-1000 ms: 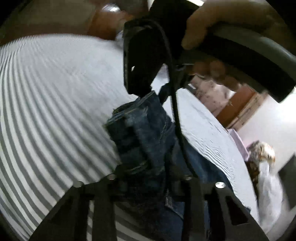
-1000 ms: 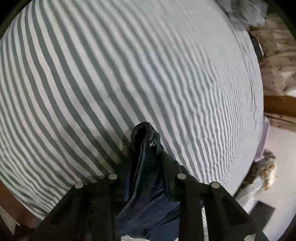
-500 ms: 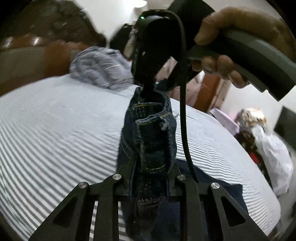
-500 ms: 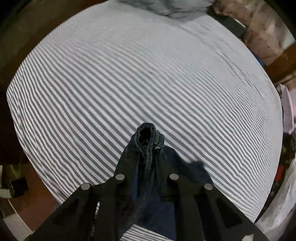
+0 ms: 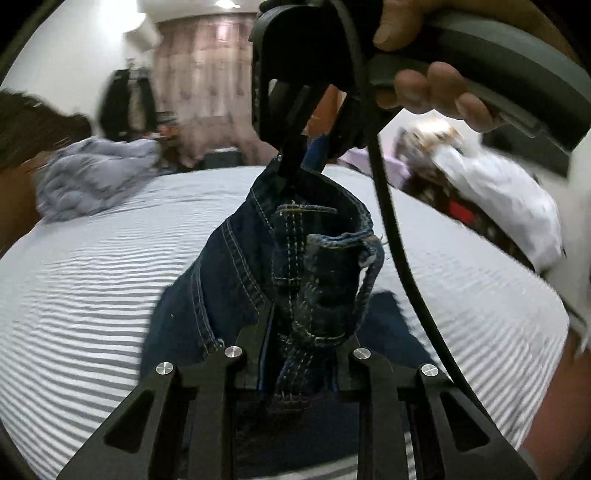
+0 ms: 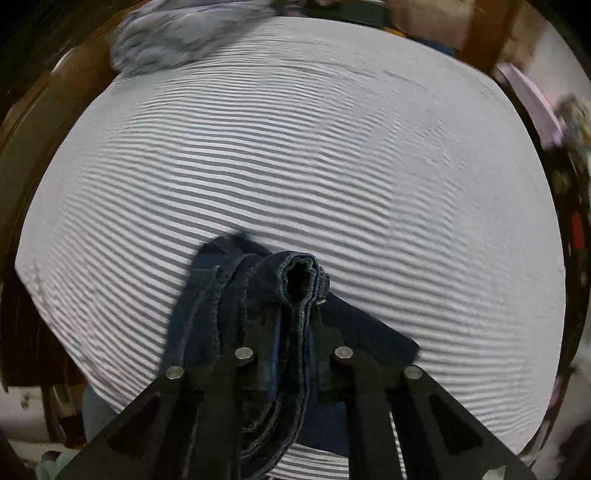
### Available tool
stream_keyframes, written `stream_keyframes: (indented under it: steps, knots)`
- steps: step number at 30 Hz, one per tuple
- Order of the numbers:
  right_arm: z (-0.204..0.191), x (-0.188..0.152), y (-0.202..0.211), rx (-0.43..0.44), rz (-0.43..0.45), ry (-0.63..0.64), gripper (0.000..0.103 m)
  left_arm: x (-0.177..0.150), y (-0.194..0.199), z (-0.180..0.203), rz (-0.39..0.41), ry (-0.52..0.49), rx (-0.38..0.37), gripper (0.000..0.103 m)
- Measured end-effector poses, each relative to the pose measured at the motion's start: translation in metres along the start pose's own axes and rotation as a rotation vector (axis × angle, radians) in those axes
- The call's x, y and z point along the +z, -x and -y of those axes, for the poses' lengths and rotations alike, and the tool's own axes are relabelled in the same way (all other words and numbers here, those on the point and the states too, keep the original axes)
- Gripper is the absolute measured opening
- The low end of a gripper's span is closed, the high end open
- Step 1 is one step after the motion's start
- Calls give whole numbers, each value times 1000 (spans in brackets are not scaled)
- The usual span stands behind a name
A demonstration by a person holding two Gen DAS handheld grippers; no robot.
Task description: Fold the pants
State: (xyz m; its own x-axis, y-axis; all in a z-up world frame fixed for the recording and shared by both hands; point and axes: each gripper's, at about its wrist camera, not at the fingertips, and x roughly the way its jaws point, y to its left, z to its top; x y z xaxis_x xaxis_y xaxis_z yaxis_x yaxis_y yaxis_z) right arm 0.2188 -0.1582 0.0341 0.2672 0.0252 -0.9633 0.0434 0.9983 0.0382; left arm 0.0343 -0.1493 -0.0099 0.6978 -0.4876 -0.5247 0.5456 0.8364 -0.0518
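Note:
Dark blue denim pants (image 5: 255,266) hang between my two grippers above a grey-and-white striped bed (image 5: 85,280). My left gripper (image 5: 299,354) is shut on a bunched waistband part with a belt loop. The right gripper (image 5: 295,155), held by a hand, shows in the left wrist view pinching the same waistband just beyond. In the right wrist view the right gripper (image 6: 293,343) is shut on a rolled edge of the pants (image 6: 295,284), and the rest of the fabric drapes down onto the bed (image 6: 295,155).
A crumpled grey-blue blanket (image 5: 92,177) lies at the bed's far left, also in the right wrist view (image 6: 177,33). White and patterned clothes (image 5: 491,184) are piled beside the bed on the right. A wooden bed frame (image 6: 22,122) borders the left.
Both grippers have lifted the pants higher off the bed and tilted up, so the room beyond the bed shows. More of the fabric now hangs below them.

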Motion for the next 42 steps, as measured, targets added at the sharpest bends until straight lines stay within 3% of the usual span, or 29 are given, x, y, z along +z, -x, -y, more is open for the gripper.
stream_keyframes:
  steps: [3, 9, 13, 16, 20, 25, 29, 32, 35, 38, 40, 42]
  knots:
    - [54, -26, -21, -10, -13, -75, 10, -9, -22, 41, -39, -81, -22, 24]
    - [113, -49, -67, -34, -44, -137, 5, -33, -66, 89, -143, -171, 17, 24]
    - [129, -63, -101, -46, -77, -162, 7, -56, -86, 113, -208, -310, 48, 26]
    - [135, -77, -122, -45, -111, -198, 12, -70, -90, 127, -210, -418, 84, 29]
    - [153, -92, -105, 14, -49, -286, 15, -72, -79, 139, -204, -475, 87, 40]
    - [155, -109, -54, 38, 98, -274, 26, -81, -37, 134, -170, -529, -13, 54]
    - [131, -119, -46, 136, 69, -199, 30, -83, -3, 117, -196, -480, -160, 58]
    - [108, -127, -61, 136, 3, -153, 29, -81, 10, 96, -228, -413, -182, 59]
    - [94, -135, -78, 67, -44, -111, 27, -80, 11, 60, -272, -313, -143, 59]
    - [97, -147, -85, -24, -64, -110, 27, -80, 8, 18, -300, -239, -31, 59]
    - [114, -157, -72, 32, -25, -211, 28, -78, 9, -7, -305, -168, 15, 59]
    - [139, -173, -68, 146, -16, -350, 29, -73, 7, -33, -312, -62, 35, 59]
